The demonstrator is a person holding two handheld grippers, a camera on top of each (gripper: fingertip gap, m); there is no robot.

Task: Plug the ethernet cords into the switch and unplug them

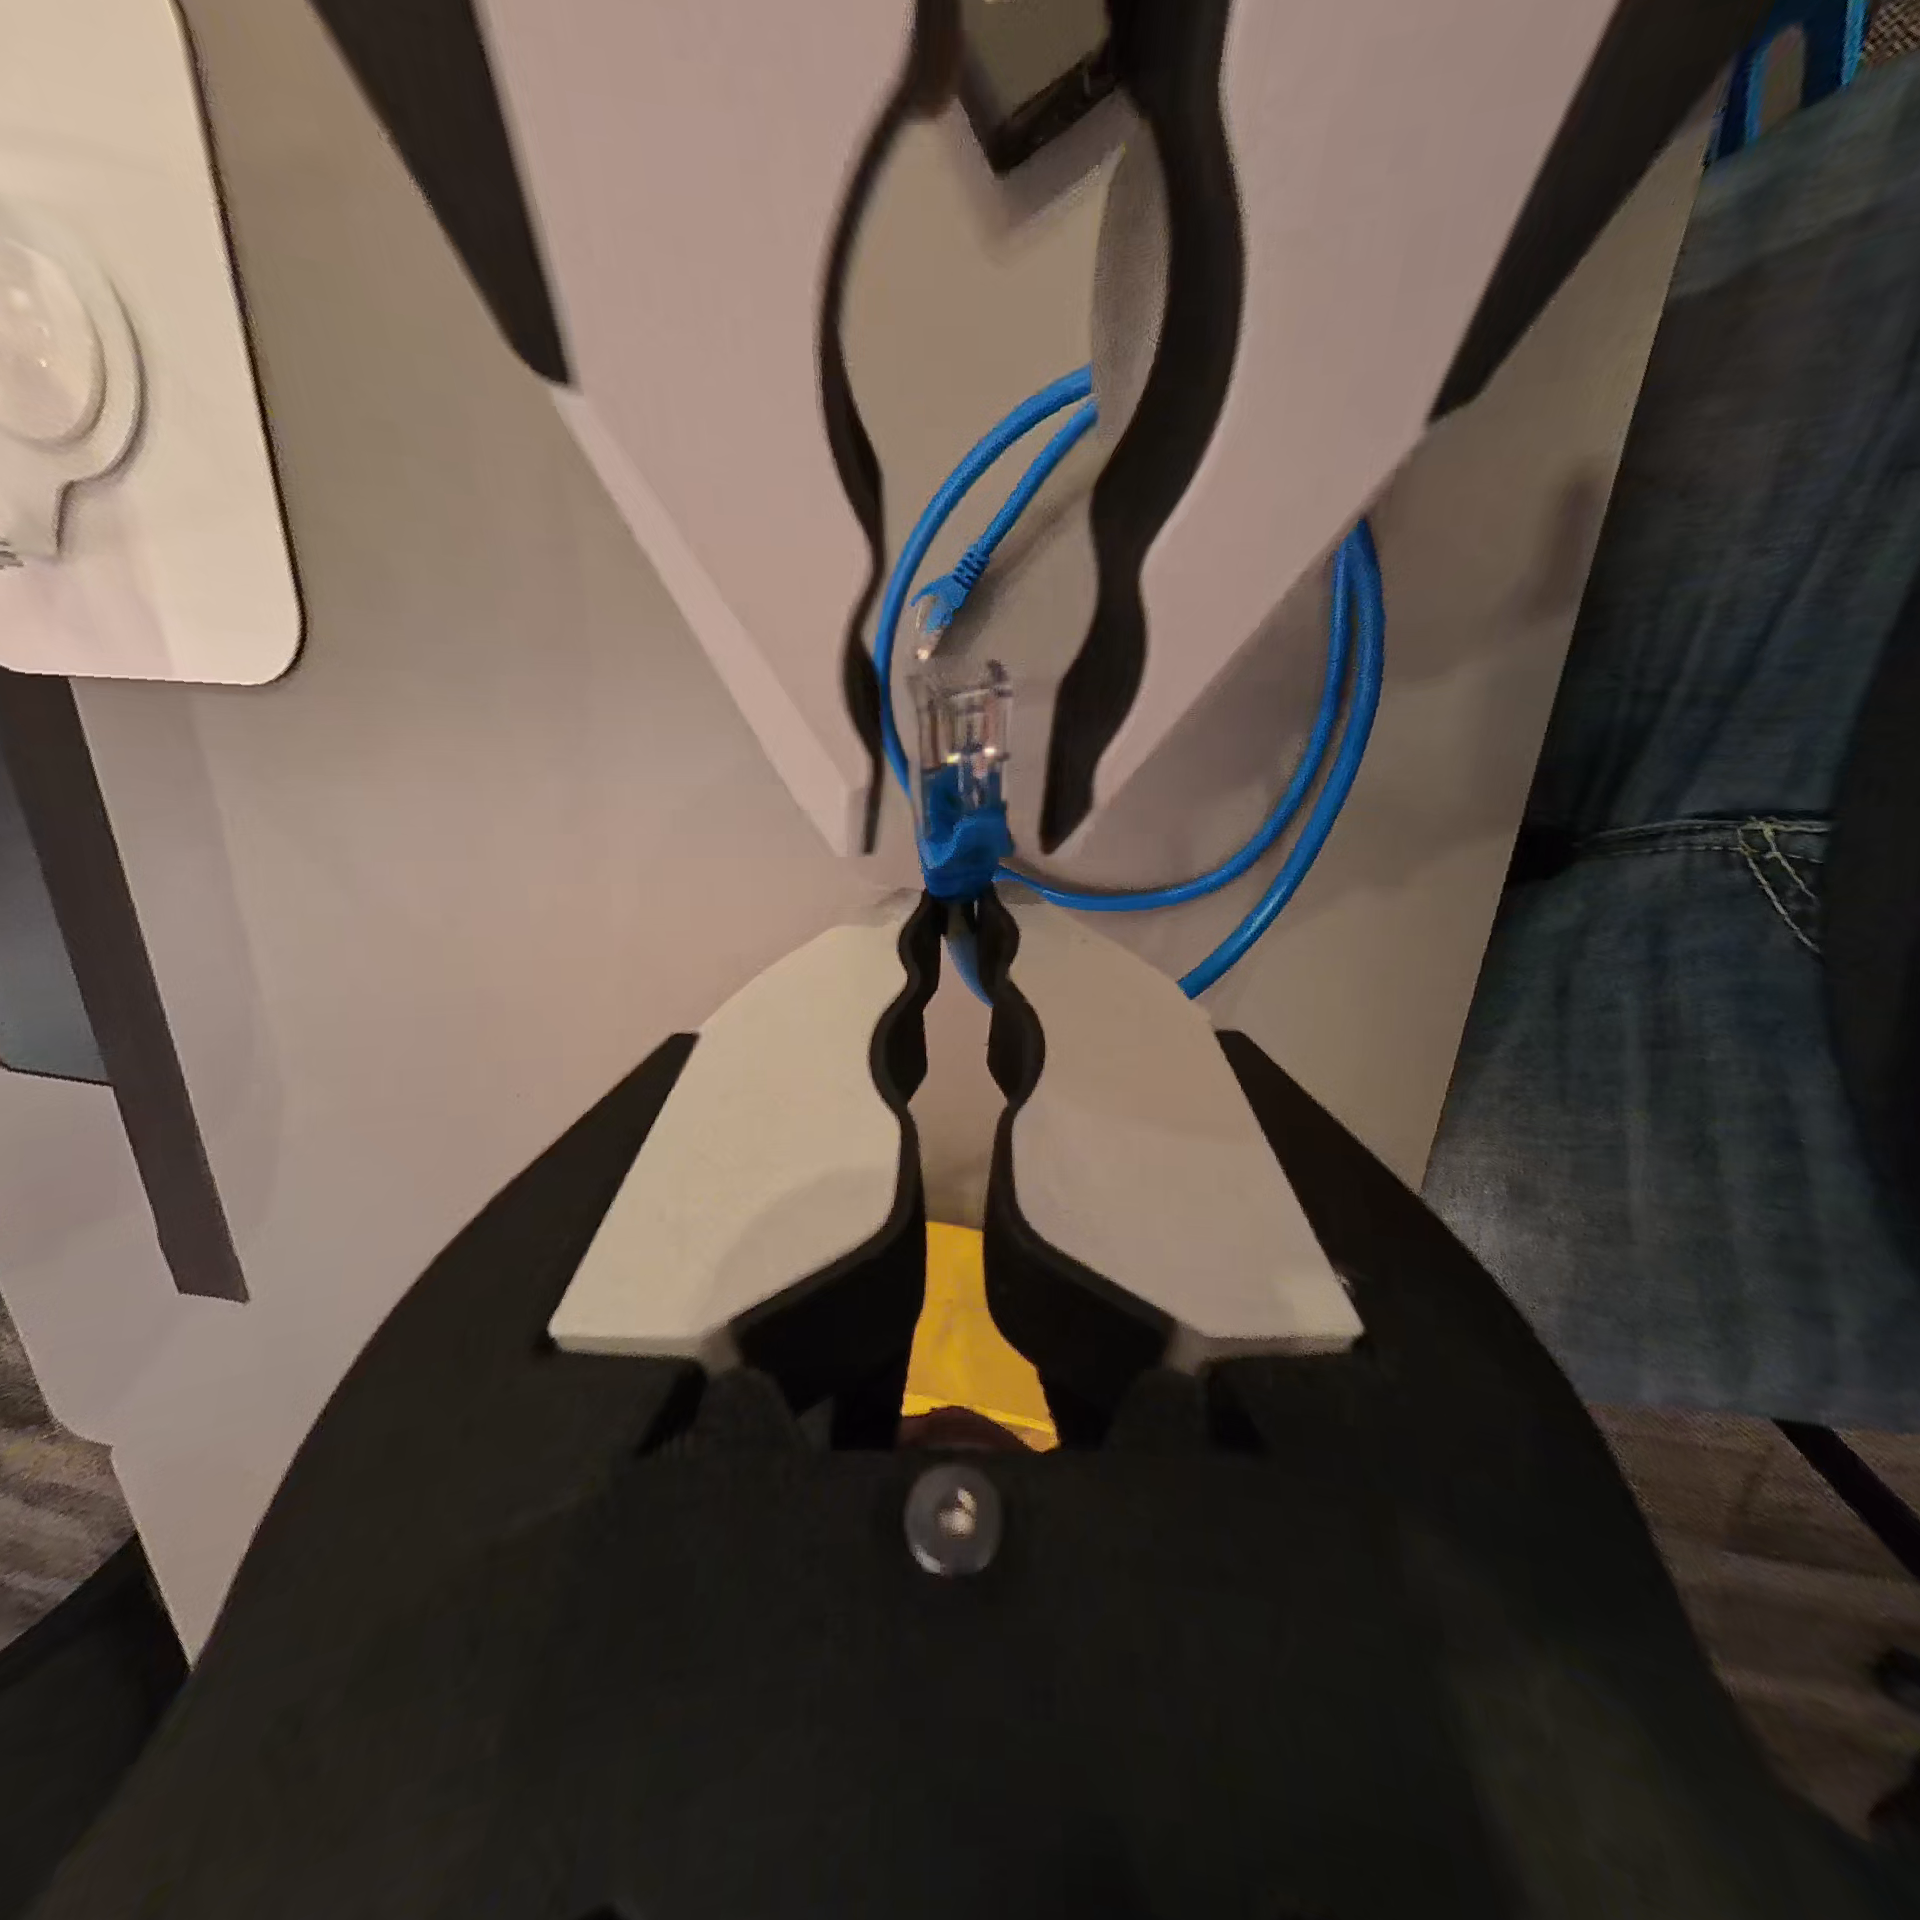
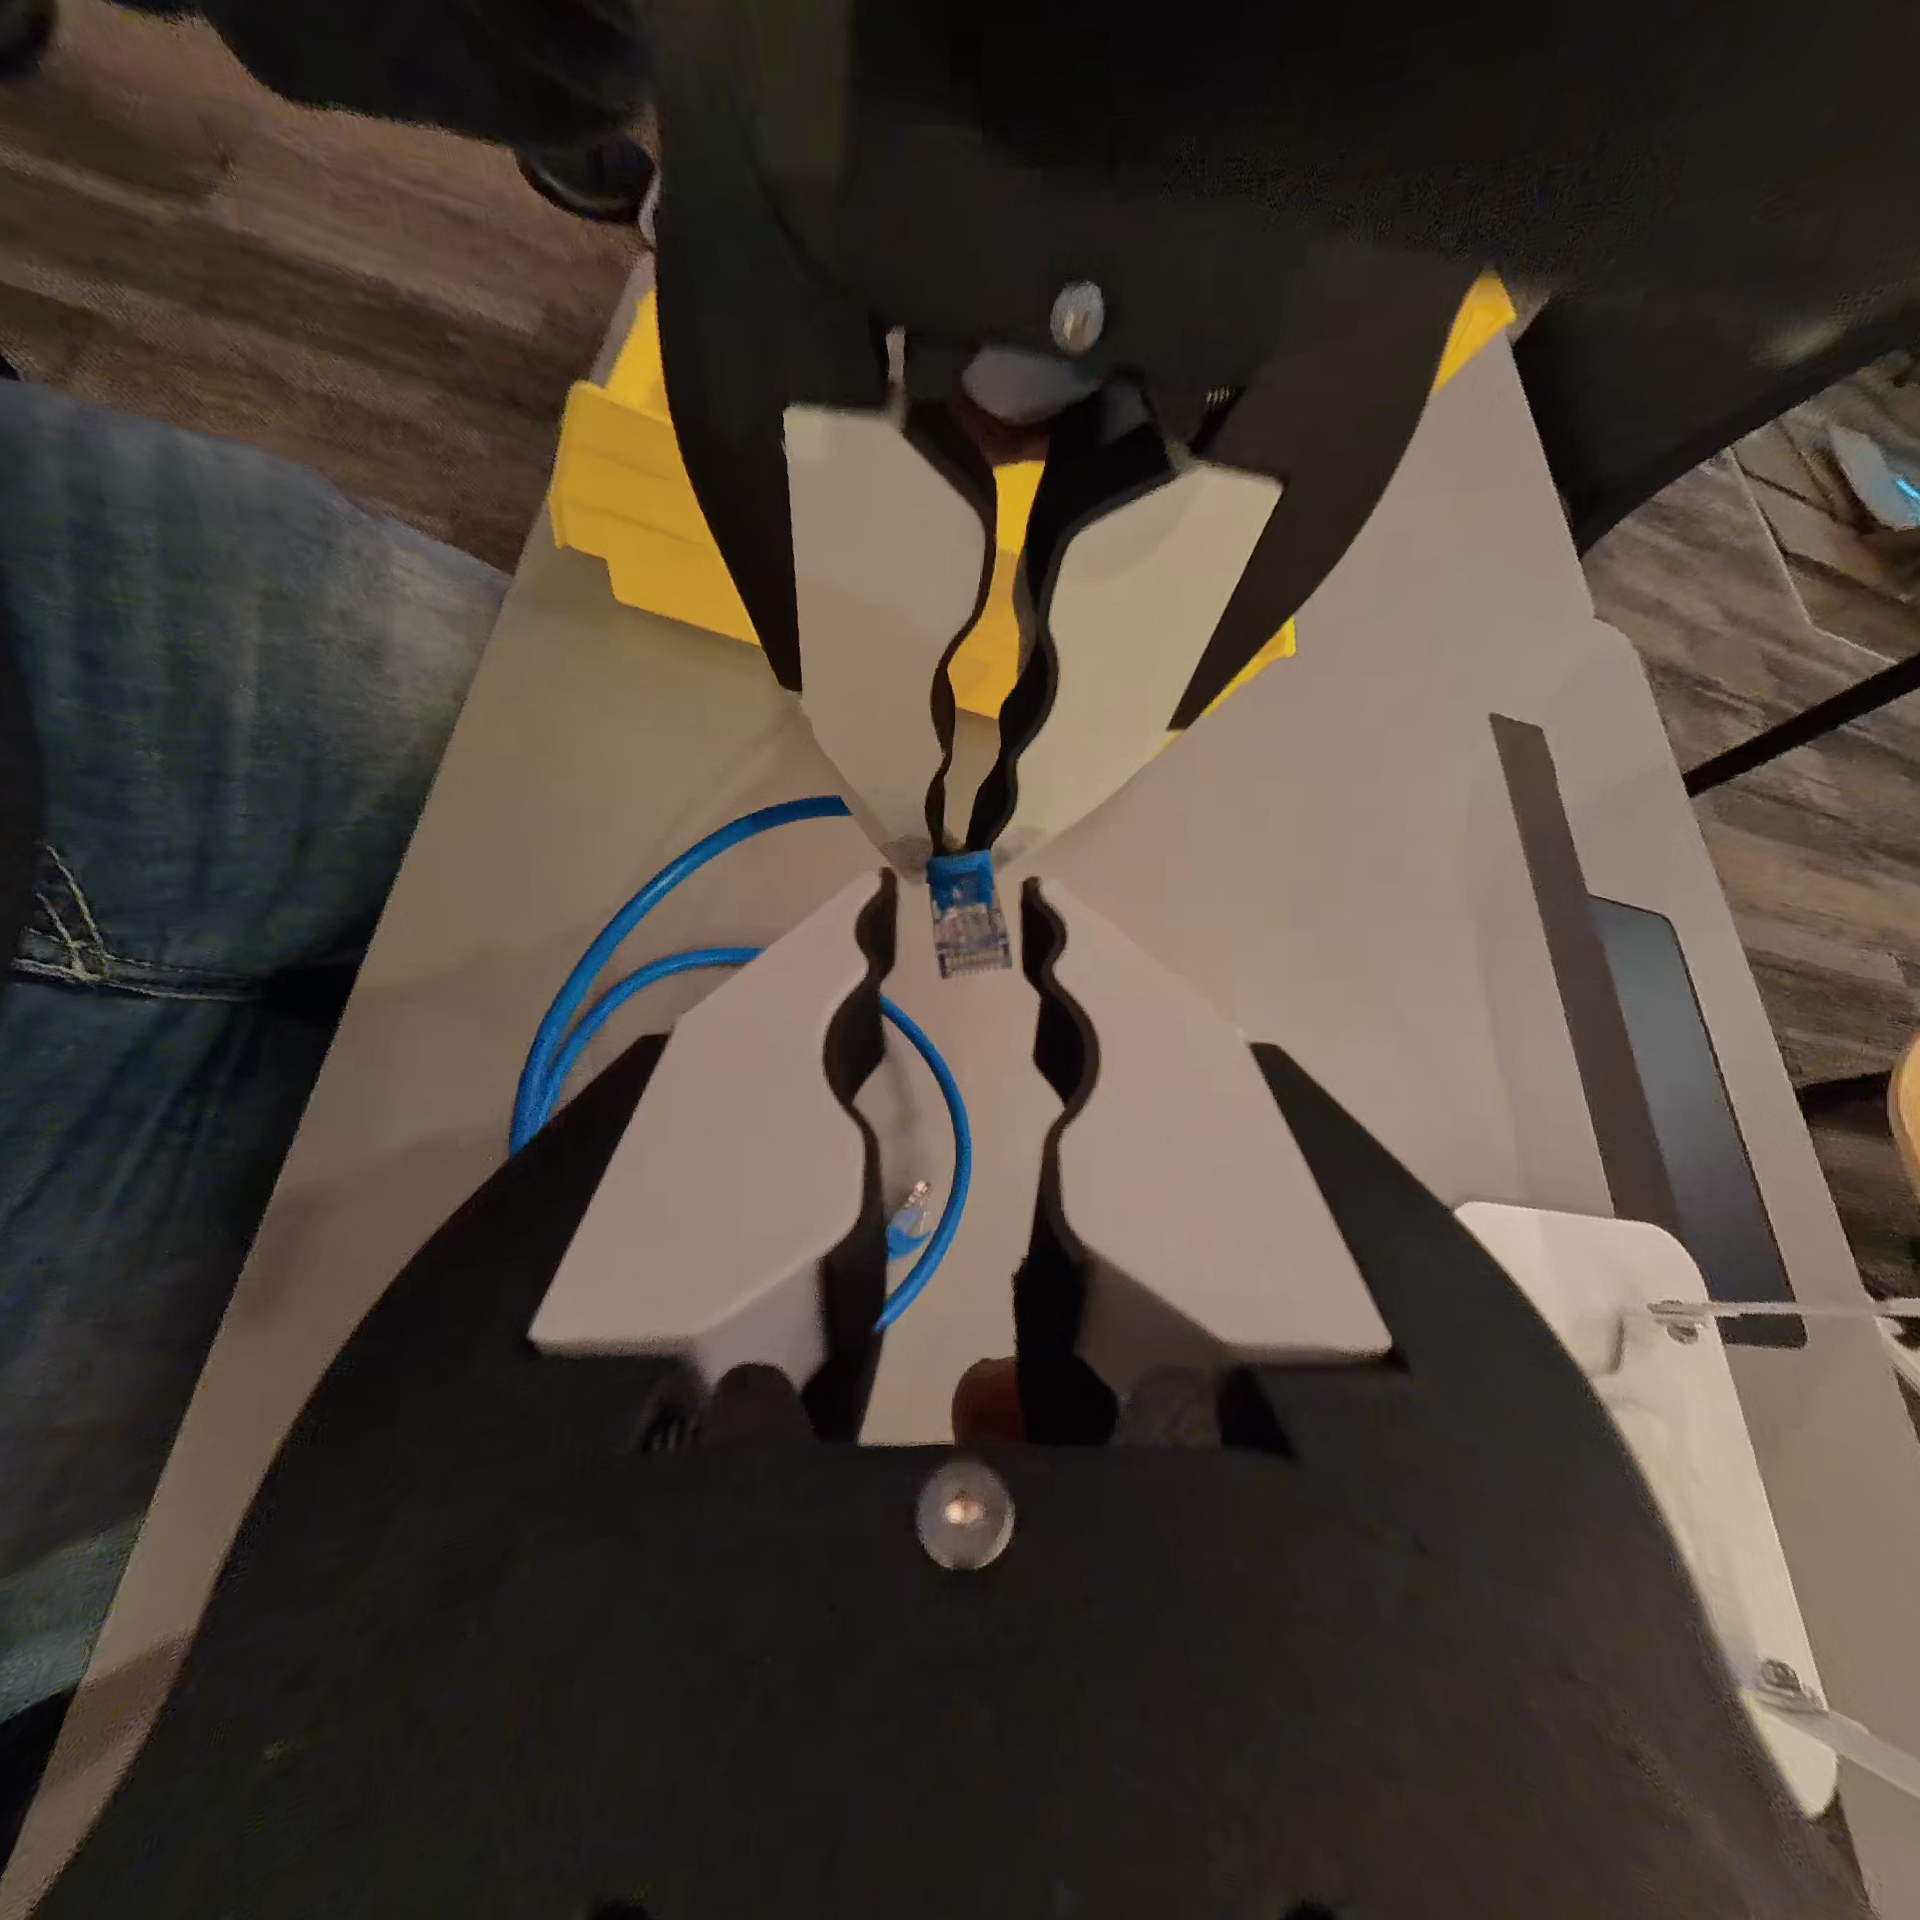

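Observation:
A blue ethernet cord (image 1: 1351,727) lies looped on the white table (image 1: 468,831). My left gripper (image 1: 958,914) is shut on the blue boot just behind the cord's clear plug (image 1: 961,727), and holds the plug pointing forward above the table. My right gripper (image 2: 958,902) is open and faces the left gripper (image 2: 961,836); its fingertips stand on either side of the plug (image 2: 971,935) without touching it. The cord's other plug (image 2: 909,1210) lies loose on the table. A dark box (image 1: 1039,104) shows partly beyond the right gripper (image 1: 964,831).
A person's leg in jeans (image 2: 208,727) is beside the table. A yellow bin (image 2: 644,499) stands behind the left gripper. A white card with a clear blister (image 2: 1621,1507) and a dark flat device (image 2: 1662,1039) lie along the table's other side. Less than 4 cm separates the two grippers' tips.

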